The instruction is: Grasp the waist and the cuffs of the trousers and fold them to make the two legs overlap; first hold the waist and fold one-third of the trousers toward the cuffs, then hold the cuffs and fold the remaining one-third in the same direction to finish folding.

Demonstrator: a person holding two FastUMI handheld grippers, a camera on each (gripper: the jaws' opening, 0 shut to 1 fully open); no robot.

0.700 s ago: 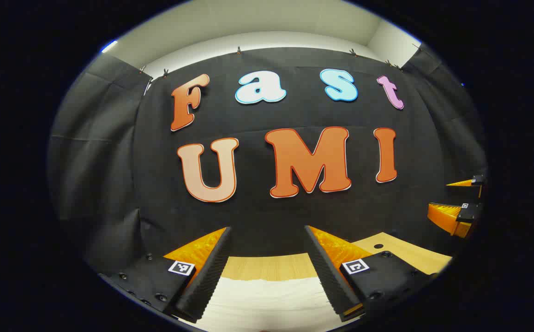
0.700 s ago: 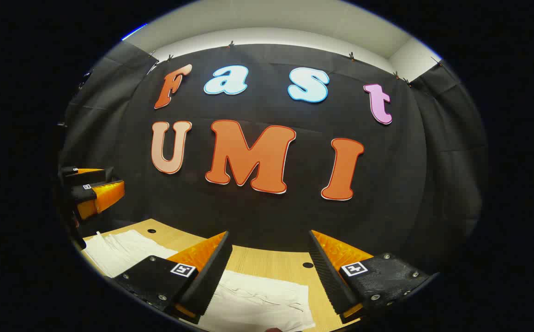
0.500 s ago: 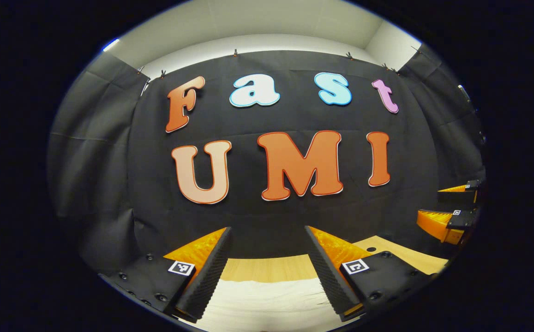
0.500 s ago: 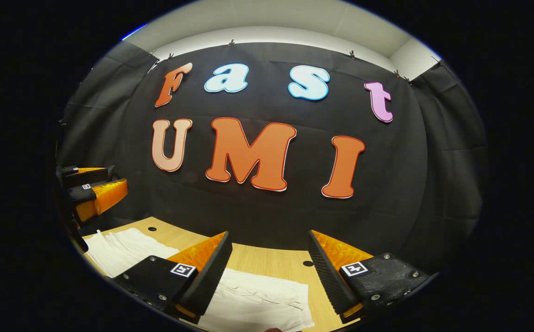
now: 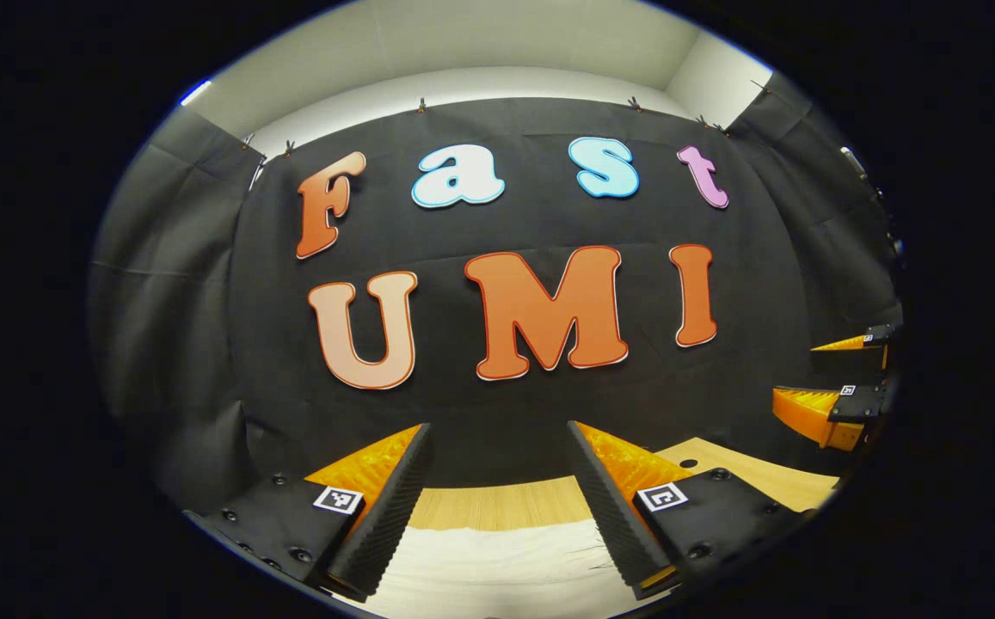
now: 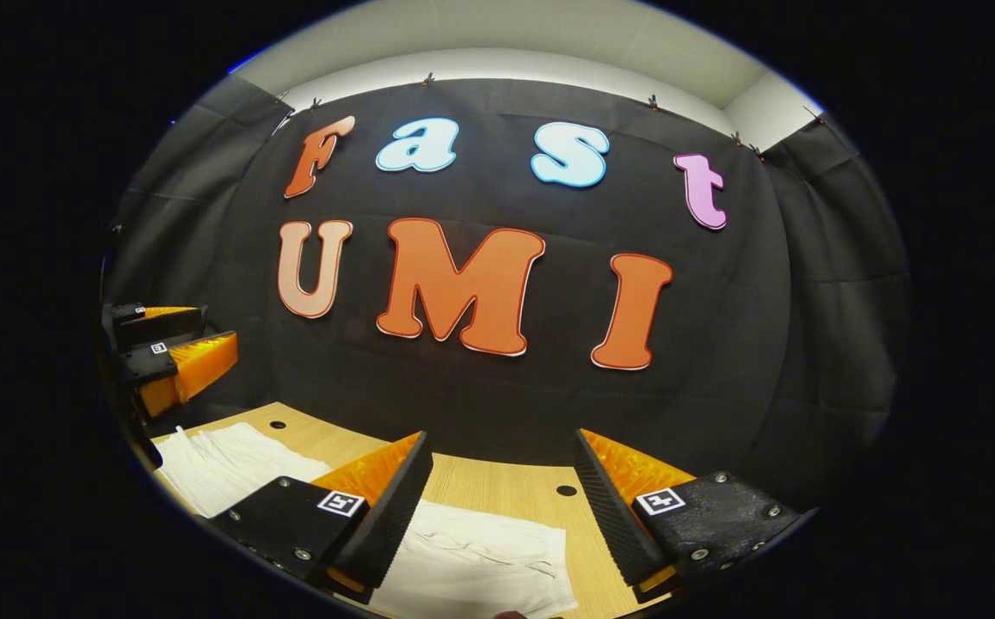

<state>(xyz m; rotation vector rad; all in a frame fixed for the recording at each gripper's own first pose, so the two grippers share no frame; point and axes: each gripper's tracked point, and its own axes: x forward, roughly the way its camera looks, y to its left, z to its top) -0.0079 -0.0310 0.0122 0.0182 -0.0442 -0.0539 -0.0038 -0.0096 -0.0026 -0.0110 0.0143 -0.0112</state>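
The white, creased cloth trousers [image 6: 480, 559] lie flat on the light wooden surface [image 6: 506, 486], spreading below both hand-held grippers. The right hand-held gripper [image 6: 501, 507] hangs above them with its fingers spread wide, holding nothing. The left hand-held gripper [image 5: 497, 507] is likewise wide apart and empty over the trousers' pale cloth [image 5: 497, 567].

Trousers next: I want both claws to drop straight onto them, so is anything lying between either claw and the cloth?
Nothing visible. The white trousers lie flat on the wooden table, directly below the open right claw; the open left claw hangs above them too.
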